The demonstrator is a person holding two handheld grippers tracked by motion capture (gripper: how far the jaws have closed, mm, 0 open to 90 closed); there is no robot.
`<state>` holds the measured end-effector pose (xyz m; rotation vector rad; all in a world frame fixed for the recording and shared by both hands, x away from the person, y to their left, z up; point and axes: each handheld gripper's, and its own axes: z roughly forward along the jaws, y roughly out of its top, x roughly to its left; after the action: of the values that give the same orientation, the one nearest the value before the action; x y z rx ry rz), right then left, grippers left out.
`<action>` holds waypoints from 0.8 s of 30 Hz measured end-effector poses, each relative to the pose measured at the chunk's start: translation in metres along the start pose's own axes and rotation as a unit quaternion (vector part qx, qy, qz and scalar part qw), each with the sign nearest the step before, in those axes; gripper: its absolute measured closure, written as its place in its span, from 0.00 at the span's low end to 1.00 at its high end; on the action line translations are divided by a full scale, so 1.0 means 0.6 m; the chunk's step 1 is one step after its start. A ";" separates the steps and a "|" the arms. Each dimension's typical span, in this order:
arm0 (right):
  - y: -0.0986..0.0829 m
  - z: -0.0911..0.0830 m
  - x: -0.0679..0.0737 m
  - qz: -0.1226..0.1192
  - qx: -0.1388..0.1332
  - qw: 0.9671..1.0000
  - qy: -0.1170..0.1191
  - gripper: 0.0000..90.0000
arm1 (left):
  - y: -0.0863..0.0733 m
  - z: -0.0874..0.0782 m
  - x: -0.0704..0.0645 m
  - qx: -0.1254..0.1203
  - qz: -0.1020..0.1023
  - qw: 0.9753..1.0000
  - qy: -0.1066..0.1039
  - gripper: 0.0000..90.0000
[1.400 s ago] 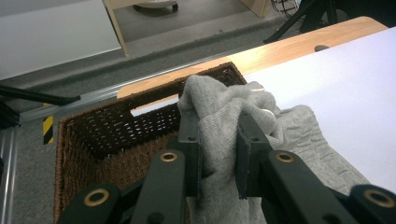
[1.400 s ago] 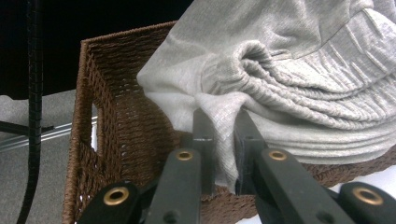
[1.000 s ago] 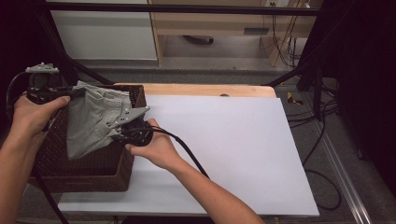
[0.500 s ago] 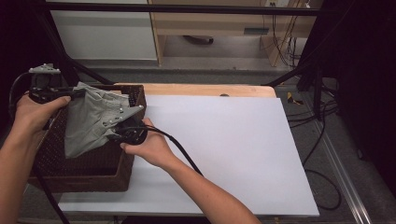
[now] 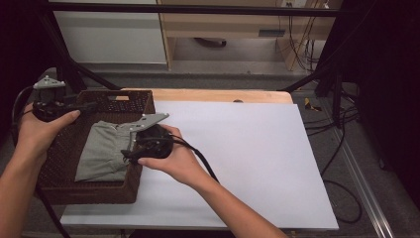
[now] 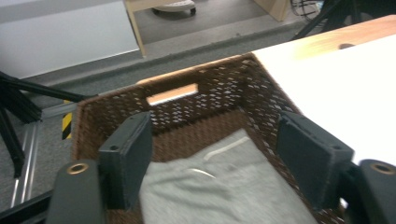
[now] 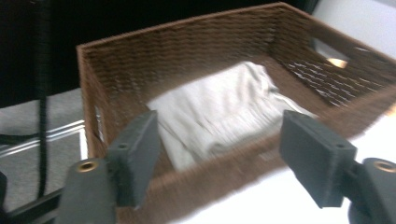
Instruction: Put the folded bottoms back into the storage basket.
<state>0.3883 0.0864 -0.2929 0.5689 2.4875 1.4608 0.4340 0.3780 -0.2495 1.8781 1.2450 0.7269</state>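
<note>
The folded grey garment (image 5: 103, 151) lies flat on the floor of the brown wicker basket (image 5: 69, 191), which sits at the left end of the table's white sheet (image 5: 247, 158). Its long axis runs from the basket's near wall toward the far wall with the handle slot, and it leans slightly to the right at the far end; it fills the right half of the basket floor and comes close to the right wall. My left gripper (image 6: 224, 158) hangs above the basket's far left corner with its jaws spread wide and nothing between them, the cloth below and beyond the pads. My right gripper (image 7: 219, 154) sits over the basket's right rim, jaws just as wide apart and holding nothing, looking across the rim at the garment. Bare woven floor shows along the basket's left side and far end. To the right, the white sheet stretches to the table's right edge.
</note>
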 end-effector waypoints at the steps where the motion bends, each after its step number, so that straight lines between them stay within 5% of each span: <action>1: -0.003 -0.010 -0.004 -0.002 0.007 1.000 -0.008 0.27 | -0.003 -0.008 -0.010 -0.005 -0.003 1.000 0.000 0.27; 6: -0.026 -0.040 -0.021 0.014 0.015 0.999 -0.042 0.10 | -0.020 -0.046 -0.060 -0.034 0.010 0.999 -0.024 0.16; 10: -0.049 -0.047 -0.028 0.024 0.011 0.998 -0.051 0.07 | -0.029 -0.055 -0.097 -0.035 0.037 0.998 -0.021 0.14; 24: -0.071 -0.071 -0.080 0.052 0.001 0.997 -0.058 0.08 | -0.072 -0.017 -0.173 -0.036 0.036 0.996 -0.078 0.10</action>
<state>0.4069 0.0134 -0.3101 0.7713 2.4027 1.4174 0.3663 0.2946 -0.2851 1.8908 1.0441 0.6417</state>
